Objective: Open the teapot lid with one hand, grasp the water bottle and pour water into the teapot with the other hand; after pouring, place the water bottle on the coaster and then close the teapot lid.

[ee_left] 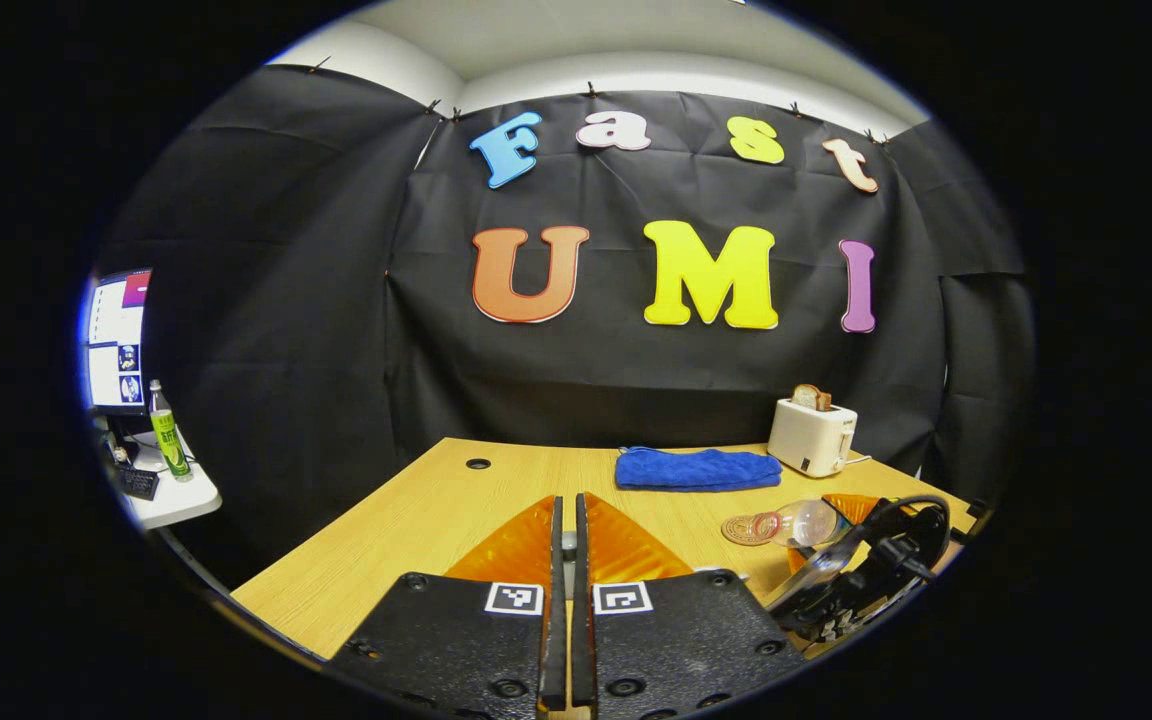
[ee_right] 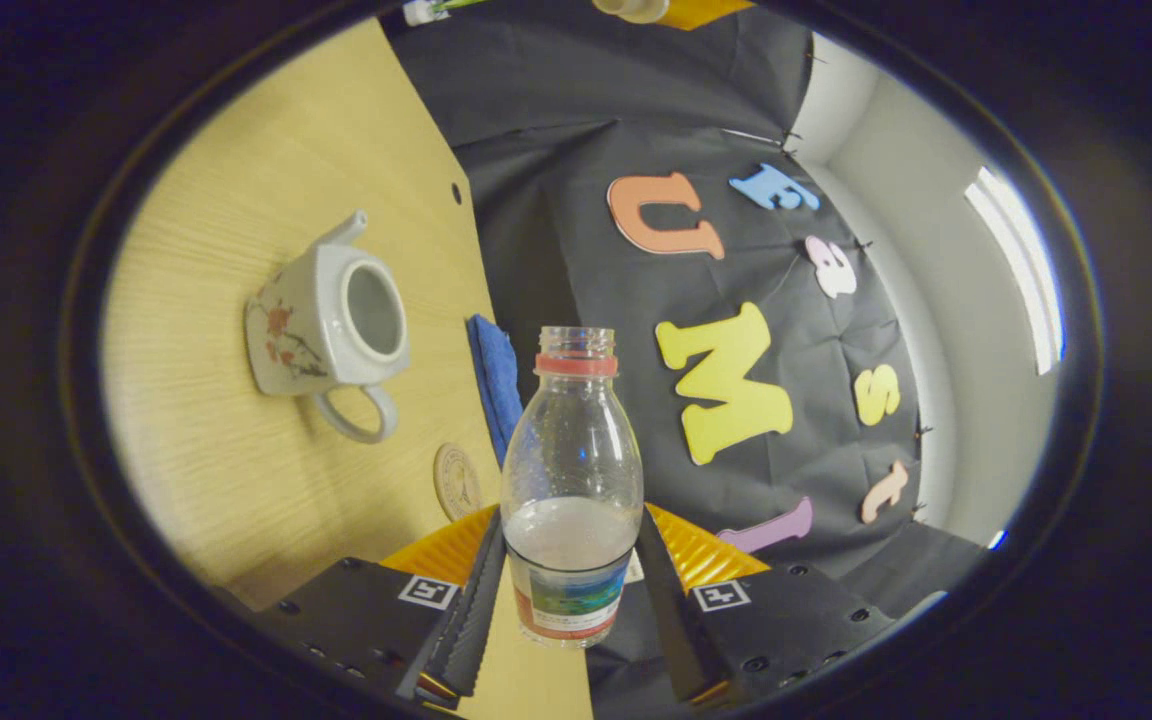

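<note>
- Two fingers of the right gripper (ee_right: 568, 600) clamp the water bottle (ee_right: 572, 480) low on its labelled body; uncapped, part-full, thin clear plastic, likely light and squashable.
- Right gripper is rolled sideways, bottle tipped.
- Farther off on the table (ee_right: 206, 480): coaster (ee_right: 457, 480), then lidless teapot (ee_right: 326, 322), ceramic and breakable.
- Left gripper (ee_left: 564, 560) fingers stand nearly closed.

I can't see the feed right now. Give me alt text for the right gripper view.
The right gripper holds an uncapped water bottle, partly filled, between its two fingers, with the view rolled sideways. Beyond it on the wooden table stands a white floral teapot with its lid off, near a round coaster and a blue cloth.
</note>
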